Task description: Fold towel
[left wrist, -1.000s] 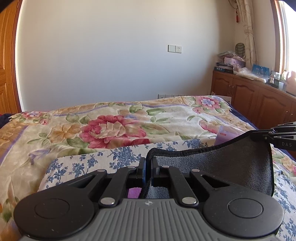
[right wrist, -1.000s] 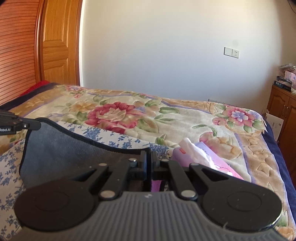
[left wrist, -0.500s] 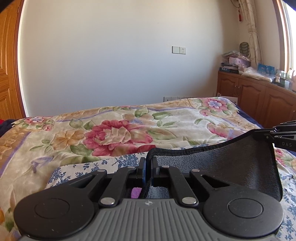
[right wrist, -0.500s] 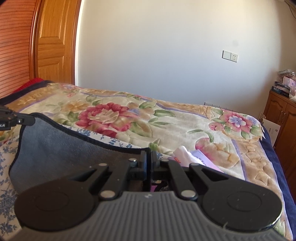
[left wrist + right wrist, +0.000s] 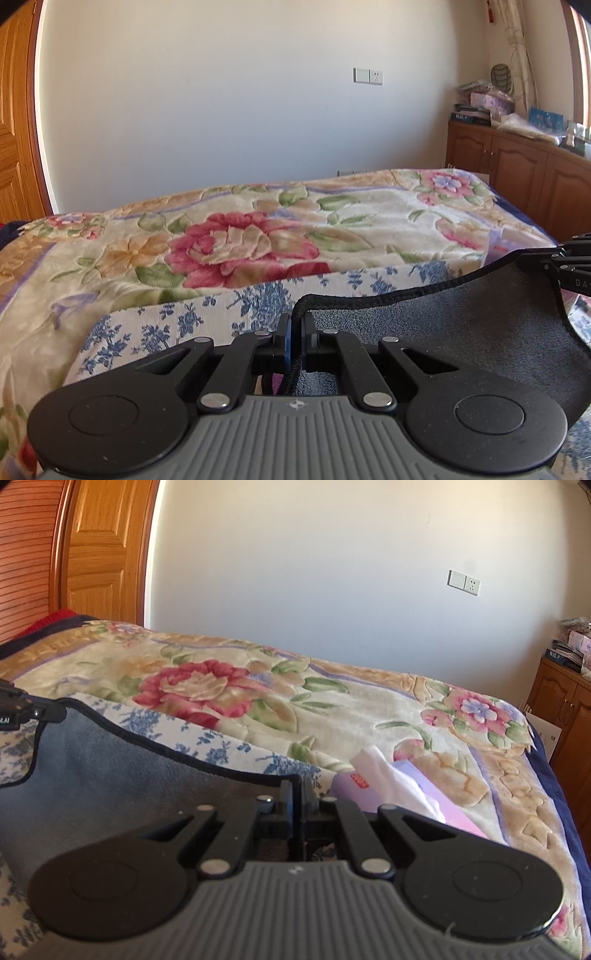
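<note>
A dark grey towel (image 5: 461,325) with a black hem hangs stretched between my two grippers above the bed. My left gripper (image 5: 295,325) is shut on one top corner of it. My right gripper (image 5: 296,794) is shut on the other top corner, and the towel (image 5: 110,775) spreads to its left. In the left wrist view the right gripper (image 5: 550,260) shows at the right edge. In the right wrist view the left gripper (image 5: 48,712) shows at the left edge. The towel's lower part is hidden behind the gripper bodies.
A floral blanket (image 5: 258,236) covers the bed, with a blue-flowered white cloth (image 5: 177,325) under the towel. A purple pack with white tissue (image 5: 399,779) lies to the right. Wooden cabinets (image 5: 517,166) stand at the right, a wooden door (image 5: 103,554) at the left.
Both grippers have risen a little with the towel held taut between them; the views tilt upward and show more of the wall. Grips are unchanged.
</note>
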A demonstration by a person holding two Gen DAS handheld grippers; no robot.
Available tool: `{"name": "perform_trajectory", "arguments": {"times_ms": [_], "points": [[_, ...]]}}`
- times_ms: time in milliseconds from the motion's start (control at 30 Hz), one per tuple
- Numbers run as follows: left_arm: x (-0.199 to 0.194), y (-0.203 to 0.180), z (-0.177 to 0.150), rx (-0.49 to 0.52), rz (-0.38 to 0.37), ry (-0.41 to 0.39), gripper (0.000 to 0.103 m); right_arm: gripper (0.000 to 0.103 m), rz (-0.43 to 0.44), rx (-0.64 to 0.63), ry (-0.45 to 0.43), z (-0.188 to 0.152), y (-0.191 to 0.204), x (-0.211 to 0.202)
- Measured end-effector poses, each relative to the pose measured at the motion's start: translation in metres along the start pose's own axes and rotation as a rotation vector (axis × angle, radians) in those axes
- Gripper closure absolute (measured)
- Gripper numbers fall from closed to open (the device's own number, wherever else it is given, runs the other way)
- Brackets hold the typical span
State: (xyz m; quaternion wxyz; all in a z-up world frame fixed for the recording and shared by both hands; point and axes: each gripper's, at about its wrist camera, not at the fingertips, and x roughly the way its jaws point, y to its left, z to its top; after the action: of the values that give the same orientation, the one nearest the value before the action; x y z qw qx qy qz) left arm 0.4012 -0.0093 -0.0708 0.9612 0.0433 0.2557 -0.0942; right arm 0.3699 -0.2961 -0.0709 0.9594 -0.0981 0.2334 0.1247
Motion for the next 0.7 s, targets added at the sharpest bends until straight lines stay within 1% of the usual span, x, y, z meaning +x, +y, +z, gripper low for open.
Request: {"name": "perform_trajectory", "arguments": {"times_ms": [333, 700], "points": [[0.022, 0.001, -0.011, 0.004, 0.006, 0.038, 0.097, 0.098, -0.003, 0.029, 0.034, -0.015, 0.000, 0.016], [0.034, -0.006, -0.015, 0.028, 0.019, 0.059, 0.097, 0.098, -0.014, 0.012, 0.075, -0.024, 0.001, 0.027]]}}
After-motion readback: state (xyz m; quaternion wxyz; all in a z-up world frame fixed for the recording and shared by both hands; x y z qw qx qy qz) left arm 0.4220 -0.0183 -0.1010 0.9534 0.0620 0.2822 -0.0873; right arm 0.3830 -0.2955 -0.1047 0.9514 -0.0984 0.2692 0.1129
